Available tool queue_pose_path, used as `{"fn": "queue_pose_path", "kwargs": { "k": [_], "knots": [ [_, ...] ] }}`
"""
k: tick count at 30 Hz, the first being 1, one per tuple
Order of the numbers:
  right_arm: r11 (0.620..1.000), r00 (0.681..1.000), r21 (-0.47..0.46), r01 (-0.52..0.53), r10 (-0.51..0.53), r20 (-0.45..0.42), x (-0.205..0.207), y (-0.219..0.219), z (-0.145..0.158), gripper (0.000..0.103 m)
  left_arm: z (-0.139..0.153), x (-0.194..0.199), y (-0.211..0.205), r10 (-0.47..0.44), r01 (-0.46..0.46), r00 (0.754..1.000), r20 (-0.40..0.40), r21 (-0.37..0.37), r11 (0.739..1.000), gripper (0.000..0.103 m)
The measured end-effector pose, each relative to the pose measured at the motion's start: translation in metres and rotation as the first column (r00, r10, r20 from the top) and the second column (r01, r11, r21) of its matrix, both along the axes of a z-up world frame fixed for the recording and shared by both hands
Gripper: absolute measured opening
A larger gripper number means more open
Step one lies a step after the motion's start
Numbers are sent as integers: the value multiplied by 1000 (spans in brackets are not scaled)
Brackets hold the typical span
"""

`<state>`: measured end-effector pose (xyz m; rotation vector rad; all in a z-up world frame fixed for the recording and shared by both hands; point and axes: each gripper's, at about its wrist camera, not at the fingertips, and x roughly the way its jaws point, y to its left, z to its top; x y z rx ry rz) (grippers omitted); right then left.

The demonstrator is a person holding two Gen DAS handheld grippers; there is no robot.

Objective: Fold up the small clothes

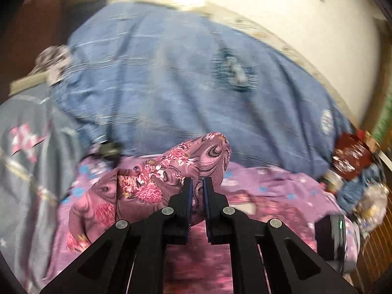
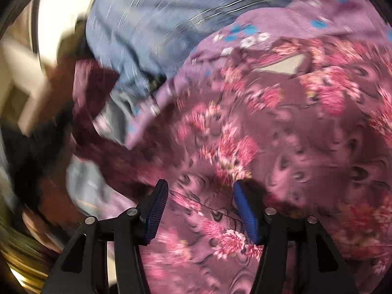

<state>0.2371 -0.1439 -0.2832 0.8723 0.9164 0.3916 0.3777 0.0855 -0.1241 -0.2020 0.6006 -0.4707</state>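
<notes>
Left wrist view: the left hand-held gripper (image 1: 198, 183) is clamped on a fold of the mauve floral garment (image 1: 156, 181), its two black fingers nearly together with only the cloth pinched between the blue pads. The pinched part rises in a peaked ridge ahead of the fingertips, and the rest of the garment spreads below and to the left over a lilac sheet (image 1: 276, 186) printed with small blue and white flowers. Beyond it lies a large blue quilt (image 1: 171, 78) (streaked with blur), which covers most of the bed up to a pale wall (image 1: 306, 29). A grey cloth with a pink pattern (image 1: 27, 142) sits at the left edge, and a dark red patterned cloth (image 1: 352, 154) lies at the right edge by the quilt's corner.

Right wrist view: the right hand-held gripper (image 2: 199, 196) has its jaws standing apart, the blue pads (image 2: 158, 210) on either side of the mauve floral garment (image 2: 294, 147) without pressing on it. The garment fills the right and centre of the picture beneath the fingers. The lilac sheet (image 2: 281, 19) shows above it, and the blue quilt (image 2: 147, 24) lies further up and to the left. Everything at the far left is too blurred to tell.
</notes>
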Motion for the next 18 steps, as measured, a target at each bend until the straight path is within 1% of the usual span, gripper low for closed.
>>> {"fn": "queue_pose_path", "kwargs": {
  "k": [1,2,3,4,5,6,7,10,12,13,14,15,16,17,18],
  "knots": [
    [997,998,62,36,-39,46,-3,-14,8,64,2,-6,-10,-30,30,1000,7,1,1000,6],
    [990,992,126,70,-83,98,-8,-30,17,72,2,-8,-23,-65,65,998,11,1,998,6],
    [973,977,207,103,-138,164,-14,-47,28,76,2,-8,-30,-92,92,996,11,2,996,6],
    [962,967,249,113,-164,195,-18,-56,34,83,1,-10,-42,-121,121,993,11,8,993,6],
    [949,956,294,115,-186,226,-21,-65,40,88,-2,-13,-55,-154,154,988,10,17,988,6],
    [937,948,334,105,-196,251,-23,-73,45,89,-2,-13,-62,-177,177,984,7,24,984,6],
    [931,947,351,100,-198,255,-23,-76,47,91,-4,-14,-71,-202,202,979,0,30,979,6],
    [917,957,381,117,-207,205,-16,-82,40,91,-16,-20,-103,-282,283,959,-25,61,957,7],
    [917,972,373,140,-198,123,-5,-81,29,90,-29,-23,-123,-363,369,929,-76,90,925,13],
    [915,975,373,152,-201,94,-2,-82,22,83,-35,-22,-131,-395,408,911,-115,120,905,16],
    [914,975,363,183,-217,54,0,-86,15,71,-39,-21,-134,-409,427,902,-138,161,890,17],
    [909,967,340,240,-256,5,-3,-93,8,68,-40,-20,-130,-402,423,905,-138,204,883,21],
    [901,954,324,290,-299,-21,-7,-101,4,69,-38,-19,-123,-386,406,914,-127,236,883,25],
    [890,939,309,334,-341,-33,-11,-109,2,69,-32,-16,-105,-361,374,927,-99,246,894,32],
    [879,925,296,373,-379,-41,-16,-118,2,69,-26,-14,-89,-336,343,939,-72,227,911,38]
  ]
}}
